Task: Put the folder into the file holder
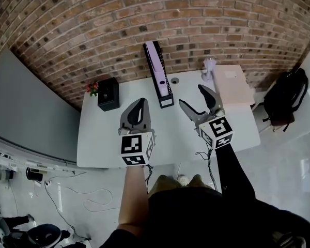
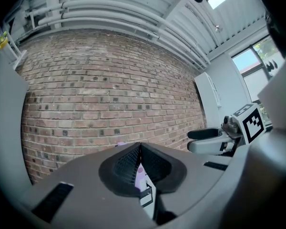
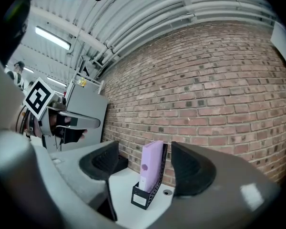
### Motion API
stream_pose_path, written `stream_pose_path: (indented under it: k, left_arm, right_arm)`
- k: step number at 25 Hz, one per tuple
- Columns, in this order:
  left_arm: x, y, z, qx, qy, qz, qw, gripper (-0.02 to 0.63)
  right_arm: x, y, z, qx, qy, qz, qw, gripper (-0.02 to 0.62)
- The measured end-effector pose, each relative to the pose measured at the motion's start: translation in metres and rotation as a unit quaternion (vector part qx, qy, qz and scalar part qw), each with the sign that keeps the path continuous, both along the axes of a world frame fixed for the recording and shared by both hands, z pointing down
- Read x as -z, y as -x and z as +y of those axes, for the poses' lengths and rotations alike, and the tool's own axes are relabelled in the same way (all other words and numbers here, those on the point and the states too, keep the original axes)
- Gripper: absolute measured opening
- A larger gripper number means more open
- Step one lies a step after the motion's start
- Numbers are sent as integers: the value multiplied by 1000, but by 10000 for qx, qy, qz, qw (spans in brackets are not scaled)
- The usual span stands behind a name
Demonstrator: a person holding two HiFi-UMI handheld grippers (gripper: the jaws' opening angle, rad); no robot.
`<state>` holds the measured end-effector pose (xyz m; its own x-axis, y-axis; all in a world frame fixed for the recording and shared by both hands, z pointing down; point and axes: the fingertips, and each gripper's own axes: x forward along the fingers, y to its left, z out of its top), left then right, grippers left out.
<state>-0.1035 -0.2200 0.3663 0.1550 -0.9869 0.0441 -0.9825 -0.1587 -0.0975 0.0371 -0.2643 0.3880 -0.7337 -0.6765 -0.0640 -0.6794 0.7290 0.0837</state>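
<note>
Folder: the lilac folder [image 3: 151,168] stands upright inside the file holder, spine towards the open front, its top rising above the mesh walls.
File holder: the black mesh file holder [image 1: 164,85] sits on the white table [image 1: 106,138], its far end close to the brick wall [image 1: 93,30].
Right gripper: the right gripper [image 1: 192,96] is held above the table's near half, well apart from the holder. Its jaws are spread wide with nothing between them, and its own view frames folder and holder in the distance.
Left gripper: the left gripper [image 1: 140,102] hangs beside it, also clear of the holder. Its jaws are pressed together on nothing, and only a sliver of lilac shows below their meeting line.
Surroundings: a black box [image 1: 108,93] with something red beside it stands at the table's left rear corner. A pale flat board [image 1: 231,84] lies at the right end, and a dark backpack [image 1: 284,99] rests on the floor beyond.
Step in hand: judged from the layout, the placing looks done and neither gripper touches the folder.
Next move: probably nothing beyond keeping both grippers clear. If the folder leans, a light nudge would square it.
</note>
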Motion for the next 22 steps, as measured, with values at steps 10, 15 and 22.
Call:
stream_pose_path:
  k: [10, 15, 22]
  left_arm:
    - [3, -3, 0, 45, -23, -90, 9999, 9]
    - [2, -9, -3, -80, -83, -93, 9999, 9]
    - [2, -9, -4, -65, -111, -145, 9998, 9]
  right_arm:
    - [-8, -9, 3, -74, 63, -20, 10000, 337]
    - [-8, -15, 3, -94, 142, -118, 9998, 337]
    - [-11, -15, 0, -96, 167, -67, 9998, 337]
